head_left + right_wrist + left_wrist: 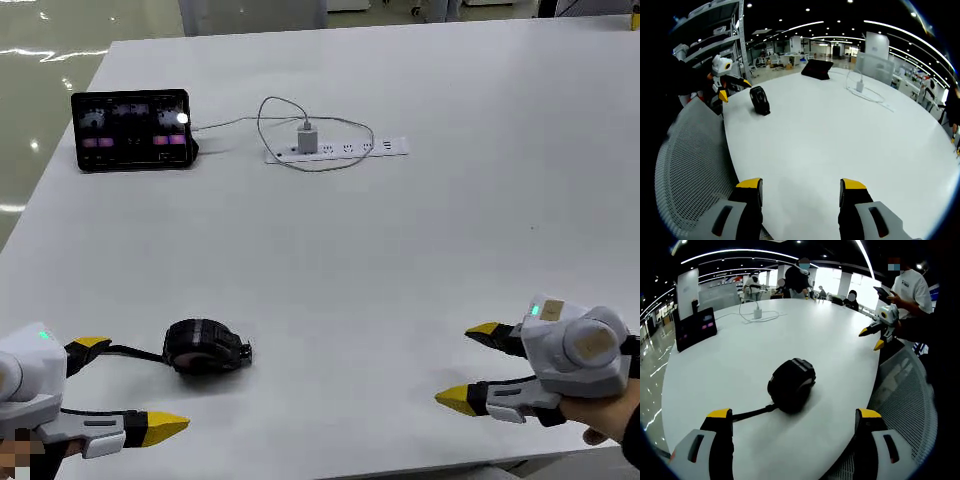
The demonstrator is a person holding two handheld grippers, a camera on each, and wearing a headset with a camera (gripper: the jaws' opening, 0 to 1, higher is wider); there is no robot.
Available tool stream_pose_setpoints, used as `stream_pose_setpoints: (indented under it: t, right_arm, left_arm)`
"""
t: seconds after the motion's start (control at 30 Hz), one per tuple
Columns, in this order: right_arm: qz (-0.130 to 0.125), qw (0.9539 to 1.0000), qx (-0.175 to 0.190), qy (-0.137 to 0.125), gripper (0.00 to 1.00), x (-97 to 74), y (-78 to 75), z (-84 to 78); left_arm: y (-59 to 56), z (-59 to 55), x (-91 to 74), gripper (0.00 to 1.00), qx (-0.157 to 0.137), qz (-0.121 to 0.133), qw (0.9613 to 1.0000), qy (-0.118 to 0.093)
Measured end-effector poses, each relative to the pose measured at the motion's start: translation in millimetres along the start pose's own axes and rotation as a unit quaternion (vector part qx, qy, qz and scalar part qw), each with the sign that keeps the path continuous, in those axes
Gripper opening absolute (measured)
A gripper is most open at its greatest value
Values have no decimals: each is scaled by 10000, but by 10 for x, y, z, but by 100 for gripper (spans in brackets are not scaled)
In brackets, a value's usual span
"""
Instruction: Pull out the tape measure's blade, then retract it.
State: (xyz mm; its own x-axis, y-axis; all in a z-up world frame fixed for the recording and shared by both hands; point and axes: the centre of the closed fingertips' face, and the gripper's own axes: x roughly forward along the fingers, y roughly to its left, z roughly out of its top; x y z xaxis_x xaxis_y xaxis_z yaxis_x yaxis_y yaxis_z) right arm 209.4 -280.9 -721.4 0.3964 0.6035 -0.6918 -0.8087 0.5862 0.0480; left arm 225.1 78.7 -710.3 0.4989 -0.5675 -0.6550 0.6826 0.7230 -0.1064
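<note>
A black tape measure (205,346) lies on the white table (400,260) near the front left, with a black strap trailing to its left. My left gripper (135,385) stands open just left of it; in the left gripper view the tape measure (791,385) sits a short way ahead between the yellow-tipped jaws, untouched. My right gripper (470,365) stands open at the front right with nothing between its fingers. From the right gripper view the tape measure (759,100) lies far off, beside the left gripper (732,87). No blade shows outside the case.
A dark tablet (132,129) stands at the back left. A white power strip (340,149) with a charger and looped cable lies at the back middle. People stand beyond the table (800,277). The front edge is close to both grippers.
</note>
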Motion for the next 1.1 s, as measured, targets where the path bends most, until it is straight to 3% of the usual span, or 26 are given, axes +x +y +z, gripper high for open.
stream_pose_setpoints:
  t: [0.37,0.7,1.1]
  right_arm:
    - [-153,9995,275,-46,78,-278,-127,-220]
    - [-187,9988,441,-62,98,-437,-244,-315]
    - [-172,9990,384,-130,99,-437,-264,-305]
  left_arm:
    - [95,-23,-112,99,150,-9,9999,71]
    - [178,-52,-195,99,21,16,9999,118]
    - [337,-175,-323,99,-110,337,9992,175]
